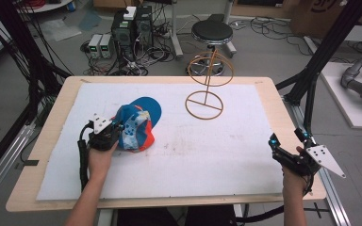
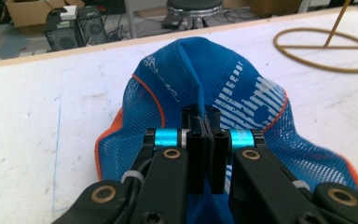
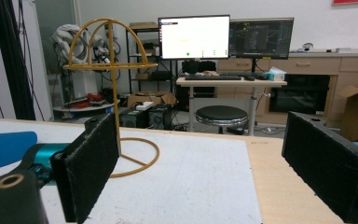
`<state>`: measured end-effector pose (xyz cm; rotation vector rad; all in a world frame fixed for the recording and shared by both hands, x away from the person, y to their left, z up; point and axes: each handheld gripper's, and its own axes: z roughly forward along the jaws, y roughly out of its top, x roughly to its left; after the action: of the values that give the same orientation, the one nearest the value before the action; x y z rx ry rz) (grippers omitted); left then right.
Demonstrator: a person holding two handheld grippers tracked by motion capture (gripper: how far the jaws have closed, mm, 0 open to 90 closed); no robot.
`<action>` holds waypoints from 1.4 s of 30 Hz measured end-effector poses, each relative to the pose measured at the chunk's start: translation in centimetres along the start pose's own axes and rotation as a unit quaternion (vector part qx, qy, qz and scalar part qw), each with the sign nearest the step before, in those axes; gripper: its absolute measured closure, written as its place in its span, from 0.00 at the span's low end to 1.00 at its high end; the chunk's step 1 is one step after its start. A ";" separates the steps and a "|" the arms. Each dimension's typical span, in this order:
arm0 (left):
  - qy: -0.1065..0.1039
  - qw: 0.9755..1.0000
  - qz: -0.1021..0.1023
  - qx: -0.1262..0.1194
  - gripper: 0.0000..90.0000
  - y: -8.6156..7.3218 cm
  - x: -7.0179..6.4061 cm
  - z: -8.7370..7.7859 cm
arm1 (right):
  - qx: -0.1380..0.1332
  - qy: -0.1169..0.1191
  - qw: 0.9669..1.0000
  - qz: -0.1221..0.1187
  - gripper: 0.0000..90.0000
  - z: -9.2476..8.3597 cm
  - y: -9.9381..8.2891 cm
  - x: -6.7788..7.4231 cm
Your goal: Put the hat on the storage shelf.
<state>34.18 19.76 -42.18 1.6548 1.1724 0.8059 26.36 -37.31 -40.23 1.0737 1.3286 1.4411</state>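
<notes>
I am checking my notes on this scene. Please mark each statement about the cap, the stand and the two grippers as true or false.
1. The left gripper is shut on the cap. True.
2. The cap already hangs on the wire stand. False: it lies on the white mat, apart from the stand.
3. The right gripper holds the stand. False: its jaws are wide open and hold nothing.
4. The stand is upright on the table. True.
5. A black stool stands beyond the table. True.

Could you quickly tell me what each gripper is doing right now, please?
Left gripper: closed on the blue cap.
Right gripper: open, holding nothing.
</notes>
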 end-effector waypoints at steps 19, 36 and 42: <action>-0.030 0.995 -0.023 -0.097 0.99 2.8 -1.6 -0.9 | 0.000 -0.002 1.000 0.003 0.12 -0.1 -0.1 -0.3; -0.043 0.984 -0.042 -0.170 0.99 6.5 -2.8 -1.7 | 0.002 -0.002 1.000 0.007 0.12 0.0 -0.2 -0.3; -0.051 0.978 -0.046 -0.196 0.99 8.0 -3.1 -1.9 | 0.003 0.000 1.000 0.004 0.12 0.1 -0.2 -0.3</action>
<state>34.20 16.44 -34.04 1.2909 0.9405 0.8223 26.52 -37.54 -40.47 1.0843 1.3319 1.4433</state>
